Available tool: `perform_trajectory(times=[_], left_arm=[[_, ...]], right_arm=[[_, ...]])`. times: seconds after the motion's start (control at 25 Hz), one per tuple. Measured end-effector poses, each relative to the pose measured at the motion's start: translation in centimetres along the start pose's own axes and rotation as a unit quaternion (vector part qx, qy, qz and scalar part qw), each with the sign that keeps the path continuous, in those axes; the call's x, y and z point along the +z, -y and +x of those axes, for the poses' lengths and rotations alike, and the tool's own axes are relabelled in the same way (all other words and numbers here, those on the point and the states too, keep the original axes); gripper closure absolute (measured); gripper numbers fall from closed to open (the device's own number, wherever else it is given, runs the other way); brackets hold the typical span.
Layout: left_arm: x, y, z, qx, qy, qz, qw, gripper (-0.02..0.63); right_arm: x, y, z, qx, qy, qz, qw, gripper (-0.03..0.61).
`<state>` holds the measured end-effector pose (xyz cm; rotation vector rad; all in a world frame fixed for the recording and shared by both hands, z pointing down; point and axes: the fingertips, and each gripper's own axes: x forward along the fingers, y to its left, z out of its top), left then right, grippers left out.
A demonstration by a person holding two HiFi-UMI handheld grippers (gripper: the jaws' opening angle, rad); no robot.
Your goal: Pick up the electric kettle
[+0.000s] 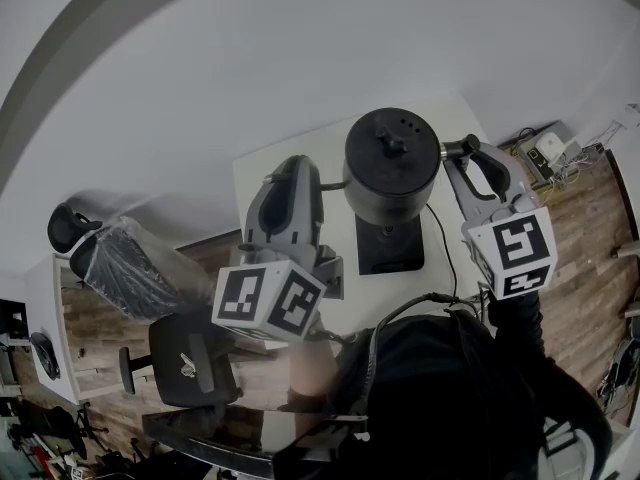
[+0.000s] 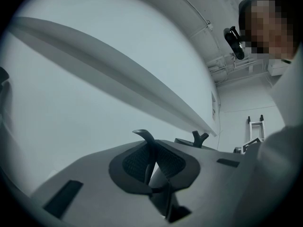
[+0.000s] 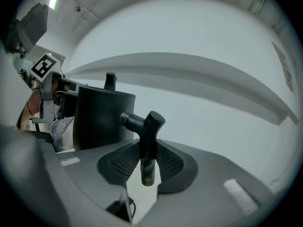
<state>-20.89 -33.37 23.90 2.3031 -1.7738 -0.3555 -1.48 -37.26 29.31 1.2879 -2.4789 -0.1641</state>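
White tabletop point(image 1: 300, 163) fills the middle of the head view, pushed up against a pale wall, with wooden floor point(image 1: 590, 218) on either side. On the floor to the left are a chair wrapped in clear plastic point(image 1: 125, 263) and, nearer the person, a black chair point(image 1: 190, 358).

The black kettle point(image 1: 390, 168) is over the far half of the table, hung between the two claws. It is not seated on its flat black base point(image 1: 392, 258), which lies on the table just nearer the person with its centre stub uncovered. A dark cord point(image 1: 440, 238) runs from the base toward the near edge of the table.

The right claw point(image 3: 147, 161) comes in from the kettle's right side. Its two pads are clamped on the upright grip of the T-shaped handle point(image 3: 147, 145), and the kettle's round body point(image 3: 102, 119) shows just left of that.

The left claw point(image 2: 152, 163) is on the kettle's other side. Its pads are almost together, pinching the thin curved spout point(image 2: 146, 137), whose tip sticks up above them.

The small knob on the lid point(image 1: 391, 143) points up and shows past the left claw's body point(image 2: 200, 138).
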Motion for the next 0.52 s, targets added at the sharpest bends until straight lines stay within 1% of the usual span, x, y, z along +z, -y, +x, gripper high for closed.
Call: perform_trajectory(times=[0.52], left_arm=[[-0.06,0.03,-0.09,0.001,0.000,-0.001,1.0000,0.581]], right_arm=[[-0.03,-0.02,-0.05,0.001,0.000,-0.003,1.000,0.479]])
